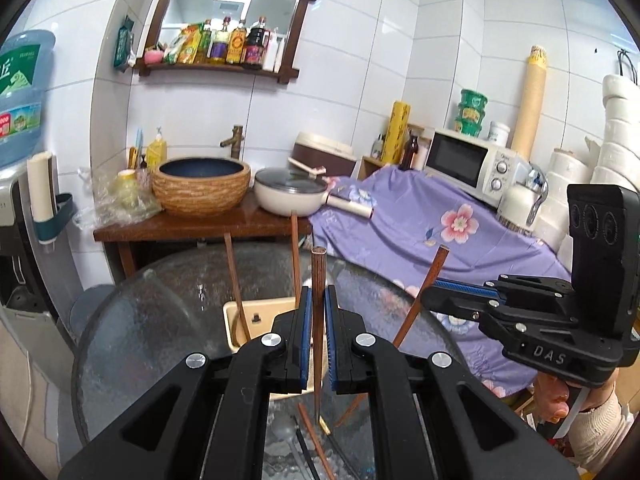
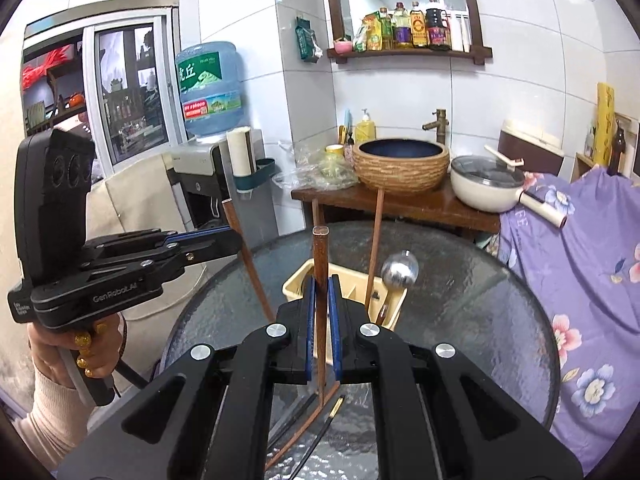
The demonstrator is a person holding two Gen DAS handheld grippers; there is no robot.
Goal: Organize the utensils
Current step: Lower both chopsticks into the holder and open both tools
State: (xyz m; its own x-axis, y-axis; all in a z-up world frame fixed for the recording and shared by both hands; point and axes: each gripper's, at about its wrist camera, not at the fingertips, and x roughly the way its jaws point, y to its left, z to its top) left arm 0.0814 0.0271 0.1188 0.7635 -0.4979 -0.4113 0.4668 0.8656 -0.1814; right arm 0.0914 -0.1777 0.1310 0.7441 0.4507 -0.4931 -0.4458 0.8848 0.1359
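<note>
My left gripper [image 1: 319,294] is shut on a brown wooden chopstick [image 1: 319,264] that stands upright between its blue pads. My right gripper [image 2: 322,282] is likewise shut on an upright brown chopstick [image 2: 320,248]. Each gripper shows in the other's view: the right gripper [image 1: 430,294] with its chopstick [image 1: 435,268], the left gripper [image 2: 236,240] with its chopstick [image 2: 256,280]. Beyond both stands a beige utensil holder [image 1: 276,306] [image 2: 298,282] with chopsticks [image 1: 236,276] and a metal ladle [image 2: 400,272] in it. Loose brown chopsticks [image 1: 316,440] and black chopsticks [image 2: 320,436] lie on the table under the grippers.
Everything sits on a round glass table [image 1: 160,320] [image 2: 480,300]. Behind it a wooden stand [image 1: 192,228] carries a basin [image 1: 202,186] and a white pan [image 1: 290,196]. A floral purple cloth [image 1: 420,232] covers the counter at right. A water dispenser [image 2: 208,88] stands at the left.
</note>
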